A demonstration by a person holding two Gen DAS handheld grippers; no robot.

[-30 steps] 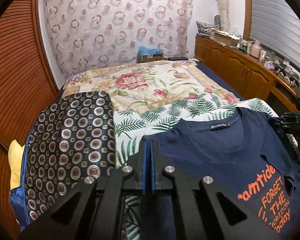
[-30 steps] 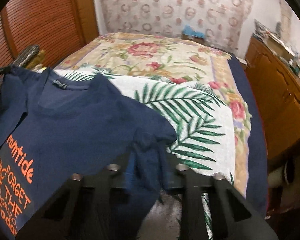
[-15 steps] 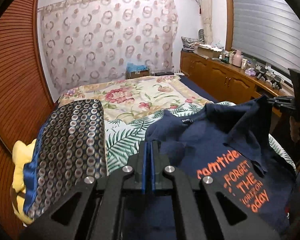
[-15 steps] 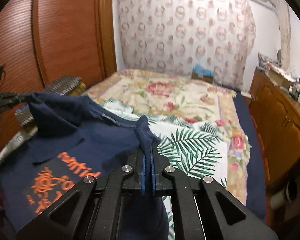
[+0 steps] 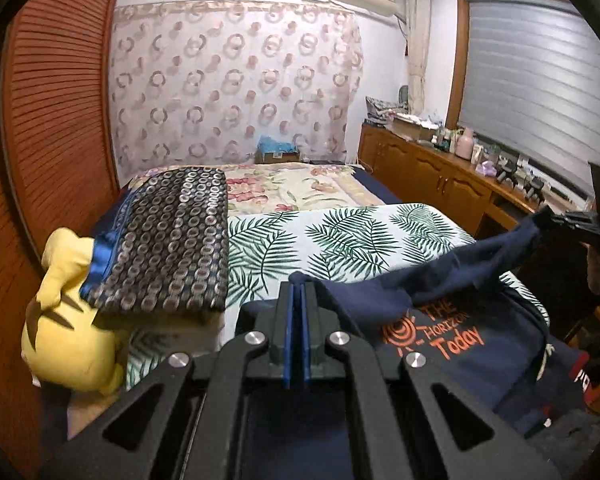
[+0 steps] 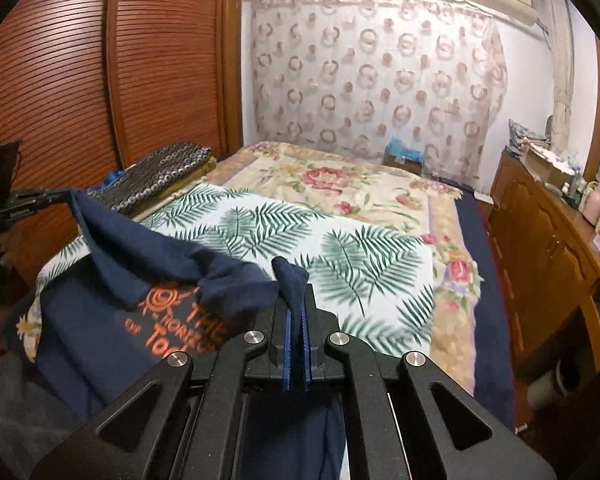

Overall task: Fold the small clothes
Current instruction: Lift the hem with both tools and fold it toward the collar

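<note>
Navy T-shirt (image 5: 472,344): dark blue knit w/ orange sun graphic and orange lettering ("THE HORIZON", "Today"). Sits lower right in left wrist view, lower left in right wrist view (image 6: 112,320). Upper edge is lifted and stretched between both tools; the printed part hangs slack below, over the near edge of the palm-leaf sheet (image 5: 340,236).

Left gripper (image 5: 296,292): jaws clamped together, blue pads pinching a bunched corner of the shirt at frame bottom-center. Same tool appears at far left in right wrist view (image 6: 66,197), w/ the shirt corner pulled taut from it.

Right gripper (image 6: 295,280): jaws clamped on a fold of navy fabric that sticks up above the pads, bottom-center. In left wrist view it shows at far right edge (image 5: 552,216), cloth trailing from its tip.

Surroundings: the sheet covers the near part of the bed; floral bedspread (image 6: 340,184) lies beyond it. A folded circle-pattern cloth (image 5: 172,248) lies left of the sheet, partly over a yellow plush toy (image 5: 68,332). Wooden cabinet (image 5: 428,176) w/ small clutter on top runs along frame right. Ring-pattern curtain (image 6: 372,80) hangs behind the bed; slatted wood doors (image 6: 80,80) at left.
</note>
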